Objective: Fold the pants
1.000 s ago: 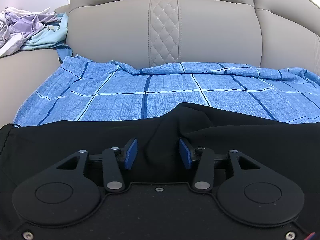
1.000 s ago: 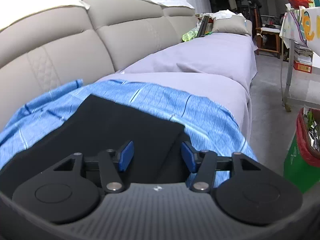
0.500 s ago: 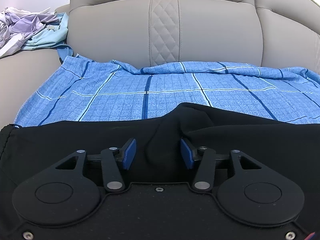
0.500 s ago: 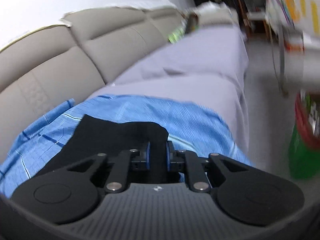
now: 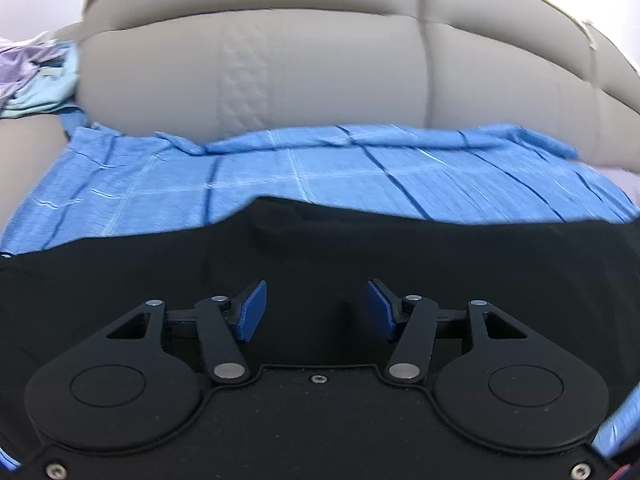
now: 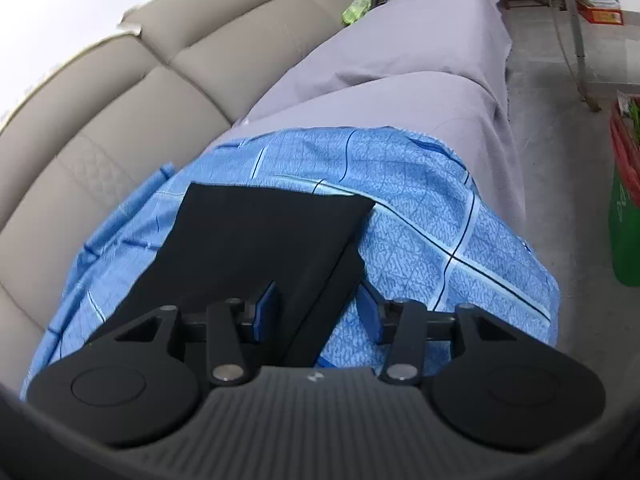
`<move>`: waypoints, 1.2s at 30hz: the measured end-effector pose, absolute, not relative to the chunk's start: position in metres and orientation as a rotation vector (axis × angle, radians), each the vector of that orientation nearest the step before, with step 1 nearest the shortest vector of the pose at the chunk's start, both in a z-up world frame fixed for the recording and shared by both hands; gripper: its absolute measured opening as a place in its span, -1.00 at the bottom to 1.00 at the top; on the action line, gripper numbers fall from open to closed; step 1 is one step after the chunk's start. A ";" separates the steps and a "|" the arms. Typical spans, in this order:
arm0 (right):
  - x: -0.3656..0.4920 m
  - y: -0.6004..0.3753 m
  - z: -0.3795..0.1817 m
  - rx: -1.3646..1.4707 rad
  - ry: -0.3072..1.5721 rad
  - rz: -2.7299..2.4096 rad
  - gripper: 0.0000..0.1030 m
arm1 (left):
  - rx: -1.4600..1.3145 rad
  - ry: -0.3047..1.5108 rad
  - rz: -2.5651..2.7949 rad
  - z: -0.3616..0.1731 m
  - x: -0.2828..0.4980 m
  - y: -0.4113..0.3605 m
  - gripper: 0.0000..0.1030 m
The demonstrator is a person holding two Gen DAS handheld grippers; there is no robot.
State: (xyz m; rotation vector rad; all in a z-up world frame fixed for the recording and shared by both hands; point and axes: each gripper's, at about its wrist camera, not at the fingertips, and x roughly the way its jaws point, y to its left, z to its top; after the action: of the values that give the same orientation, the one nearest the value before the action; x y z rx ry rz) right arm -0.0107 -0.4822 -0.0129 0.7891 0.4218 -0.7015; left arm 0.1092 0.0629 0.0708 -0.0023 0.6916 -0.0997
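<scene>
With the black fabric pants (image 6: 256, 248) lying flat on the blue checked sheet (image 6: 432, 216), both the left claw (image 5: 316, 312) and right claw (image 6: 318, 312) are opening, gripping nothing, so each should reclose squarely on an edge before folding.

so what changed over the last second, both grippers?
Right gripper pinched the black pants edge, then let go; its fingers are opening, cloth between them unpressed. Left gripper is opening too, and the fabric ridge between its fingers has flattened. Blue plaid sheet unchanged.
</scene>
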 end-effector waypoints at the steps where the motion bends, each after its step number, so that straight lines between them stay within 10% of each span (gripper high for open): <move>1: -0.010 -0.484 -0.012 0.802 0.419 -0.697 0.18 | 0.002 0.700 -0.103 0.069 0.106 0.060 0.04; 10: -0.006 -0.492 -0.015 0.891 0.388 -0.581 0.17 | 0.014 0.766 -0.070 0.045 0.096 0.058 0.05; 12: -0.002 -0.506 -0.016 0.929 0.358 -0.608 0.06 | 0.023 0.766 -0.071 0.044 0.094 0.059 0.07; 14: 0.004 -0.519 -0.019 0.957 0.345 -0.650 -0.61 | 0.022 0.765 -0.066 0.044 0.095 0.061 0.08; 23: 0.048 -0.513 0.013 0.769 0.400 -0.591 -0.84 | -0.010 0.715 -0.017 0.059 0.092 0.089 0.08; 30: 0.110 -0.326 0.100 0.231 0.446 -0.092 -0.87 | -0.097 0.684 0.084 0.061 0.086 0.142 0.08; 36: 0.087 -0.129 0.063 -0.018 0.576 0.438 -0.87 | -0.175 0.691 0.128 0.055 0.075 0.180 0.08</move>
State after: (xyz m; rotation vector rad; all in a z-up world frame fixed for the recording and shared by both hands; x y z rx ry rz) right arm 0.0868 -0.1294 0.0629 -0.0181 0.5763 0.4378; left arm 0.0747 0.1796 0.0547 -0.1751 0.6905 0.1283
